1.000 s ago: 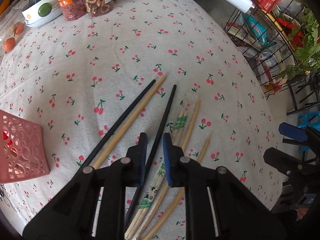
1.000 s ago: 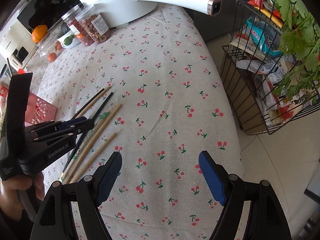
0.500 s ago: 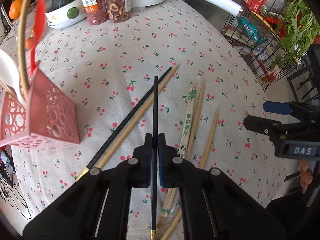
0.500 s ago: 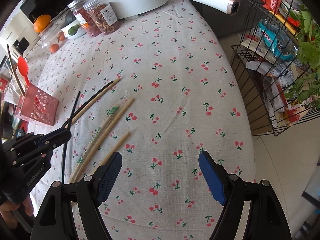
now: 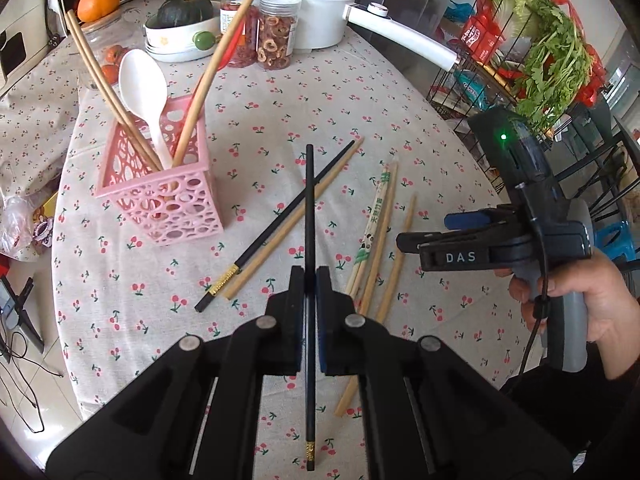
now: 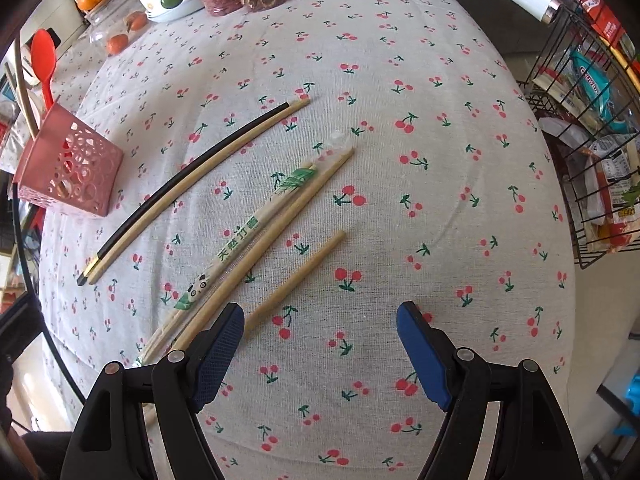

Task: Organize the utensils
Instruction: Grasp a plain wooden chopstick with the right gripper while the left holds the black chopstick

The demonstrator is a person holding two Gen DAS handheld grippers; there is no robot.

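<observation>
My left gripper (image 5: 308, 276) is shut on a black chopstick (image 5: 309, 208) and holds it above the table, tip pointing away. A pink perforated holder (image 5: 160, 200) at the left holds a white spoon (image 5: 144, 88) and long wooden sticks; it also shows in the right wrist view (image 6: 68, 168). On the cloth lie a second black chopstick (image 6: 180, 184) beside a wooden one (image 6: 200, 184), a wrapped pair with green print (image 6: 244, 232) and loose wooden chopsticks (image 6: 296, 280). My right gripper (image 6: 320, 332) is open and empty, low over the loose wooden chopsticks.
A cherry-print cloth (image 6: 400, 80) covers the table. At the back stand jars (image 5: 276, 36), a white pot with long handle (image 5: 312, 4), a bowl with a squash (image 5: 180, 28). A wire rack with greens and packets (image 5: 540, 60) stands off the right edge.
My left gripper closed on the black chopstick and lifted it back and up, bringing the pink holder into view. My right gripper moved lower and closer to the chopsticks on the cloth.
</observation>
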